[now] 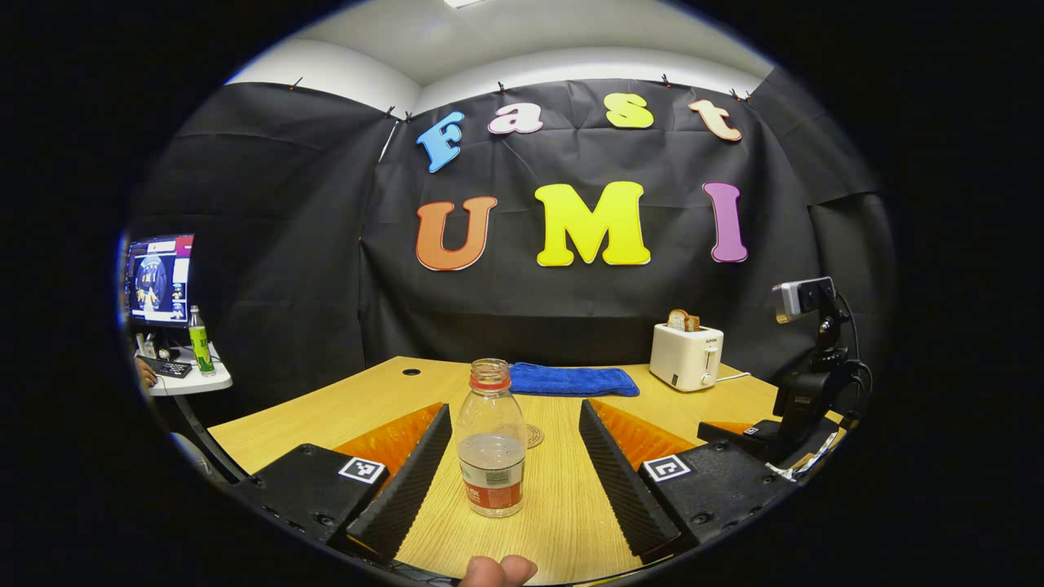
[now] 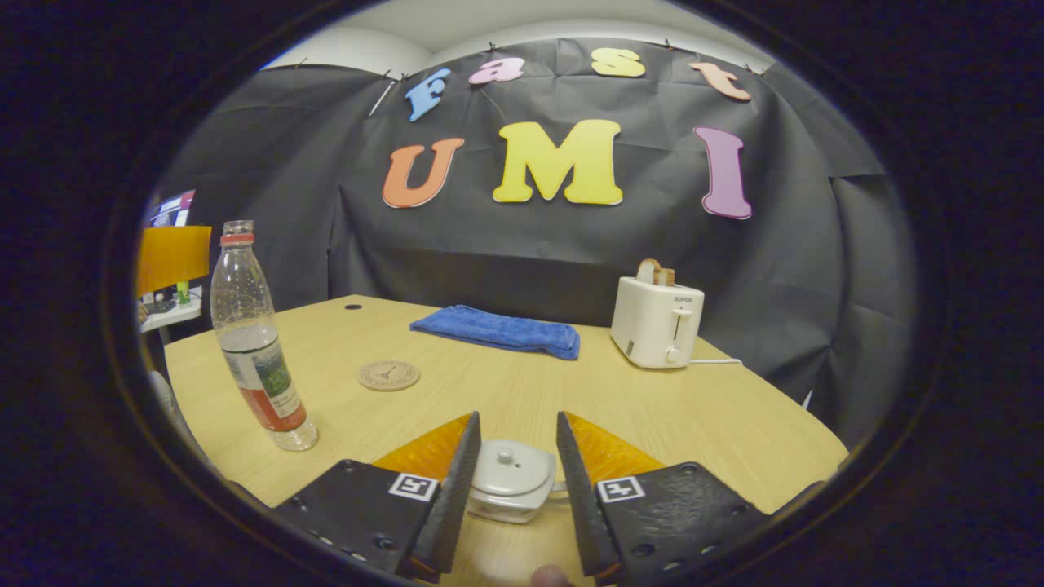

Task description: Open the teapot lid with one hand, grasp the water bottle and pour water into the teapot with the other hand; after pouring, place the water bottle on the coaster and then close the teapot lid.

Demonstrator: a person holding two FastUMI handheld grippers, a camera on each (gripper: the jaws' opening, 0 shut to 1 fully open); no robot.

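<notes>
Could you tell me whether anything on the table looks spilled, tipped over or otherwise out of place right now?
Nothing stands out. The water bottle stands upright and uncapped, partly filled, on the table; the coaster lies flat and bare; the teapot lid sits level between the right gripper fingers. No spill shows.

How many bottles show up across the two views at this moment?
2. A clear water bottle stands uncapped on the table, between the open left claw fingers. A green bottle stands on the side desk by the monitor. Others may be hidden.
</notes>
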